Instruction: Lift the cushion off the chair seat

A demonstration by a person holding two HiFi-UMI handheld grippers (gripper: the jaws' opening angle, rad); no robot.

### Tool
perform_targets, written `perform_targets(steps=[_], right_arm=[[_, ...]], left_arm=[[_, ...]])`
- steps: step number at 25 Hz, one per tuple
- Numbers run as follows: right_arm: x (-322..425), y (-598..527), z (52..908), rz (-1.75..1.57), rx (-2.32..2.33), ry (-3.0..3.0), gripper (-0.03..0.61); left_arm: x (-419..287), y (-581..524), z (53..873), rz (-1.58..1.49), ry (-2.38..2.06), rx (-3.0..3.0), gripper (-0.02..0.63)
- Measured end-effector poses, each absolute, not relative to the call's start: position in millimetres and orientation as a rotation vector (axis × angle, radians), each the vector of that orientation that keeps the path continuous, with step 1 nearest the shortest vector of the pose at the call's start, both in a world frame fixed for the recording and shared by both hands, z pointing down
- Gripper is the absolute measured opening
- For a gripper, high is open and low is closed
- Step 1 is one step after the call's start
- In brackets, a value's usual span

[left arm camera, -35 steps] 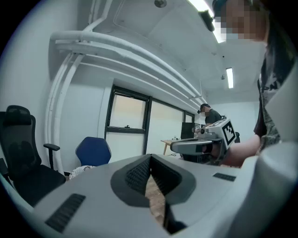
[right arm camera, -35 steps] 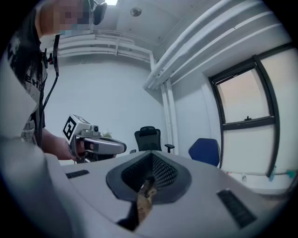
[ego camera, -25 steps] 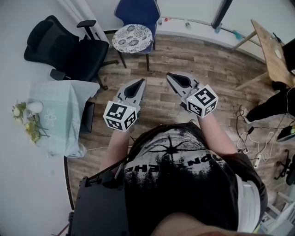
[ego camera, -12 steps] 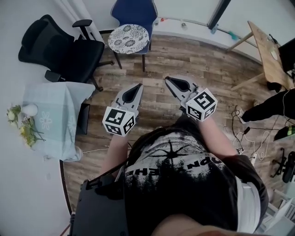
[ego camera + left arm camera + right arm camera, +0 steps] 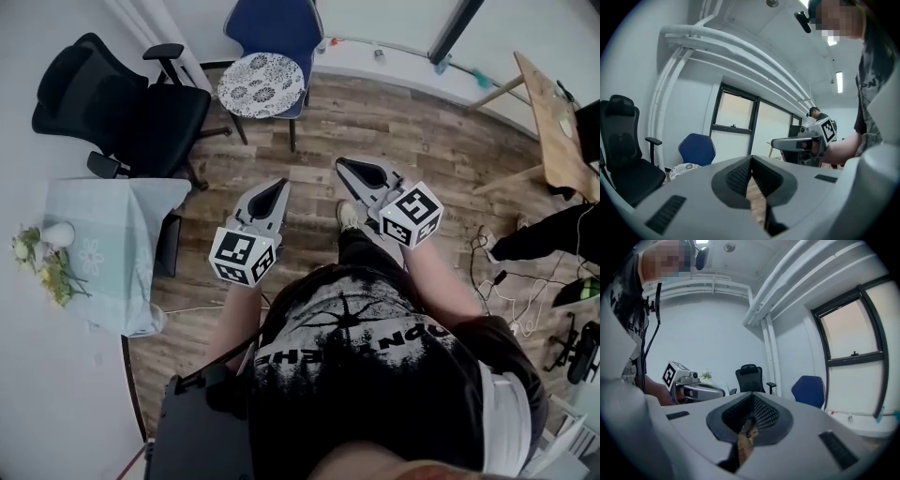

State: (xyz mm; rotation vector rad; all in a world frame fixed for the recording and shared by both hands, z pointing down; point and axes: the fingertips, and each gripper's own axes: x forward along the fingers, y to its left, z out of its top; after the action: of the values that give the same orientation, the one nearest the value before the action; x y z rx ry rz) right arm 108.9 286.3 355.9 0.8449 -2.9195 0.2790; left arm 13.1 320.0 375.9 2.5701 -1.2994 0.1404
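Note:
A round white cushion with a dark floral print lies on the seat of a blue chair at the far side of the room. In the left gripper view the blue chair and the cushion sit low at the left. The right gripper view shows only the blue chair. My left gripper and right gripper hang side by side over the wooden floor, well short of the chair. Both are shut and hold nothing.
A black office chair stands left of the blue chair. A table with a pale cloth and flowers is at the left. A wooden desk and floor cables are at the right. A shoe shows between the grippers.
Both grippers have shifted a little across the floor as the person steps, and a shoe now shows between them. Both stay shut.

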Motion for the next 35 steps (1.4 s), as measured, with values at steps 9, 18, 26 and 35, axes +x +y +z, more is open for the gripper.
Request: perform_targets(steps=[9,18,26,35], right_arm=[[118.5,191.9,351.9,0.290,0.733,-2.958,0.020],[137.9,106.0,351.9,0.288,0.611,-2.988,0.020],[147.8,47.2,358.9,0.299,0.518,-3.008,0.020],[147.4,-1.9,360.1,0.348,0.469,-3.046,0.020]], left_arm=[[23.4,236.8,376.0,0.149,-1.398,2.498,0.015],[47.2,152.3,374.1,0.160,-1.495,2.438,0.015],[62.9,92.8,372.5,0.170,-1.564,2.423,0.015],[64.0,49.6,370.4,0.191,-1.627,2.395,0.015]])
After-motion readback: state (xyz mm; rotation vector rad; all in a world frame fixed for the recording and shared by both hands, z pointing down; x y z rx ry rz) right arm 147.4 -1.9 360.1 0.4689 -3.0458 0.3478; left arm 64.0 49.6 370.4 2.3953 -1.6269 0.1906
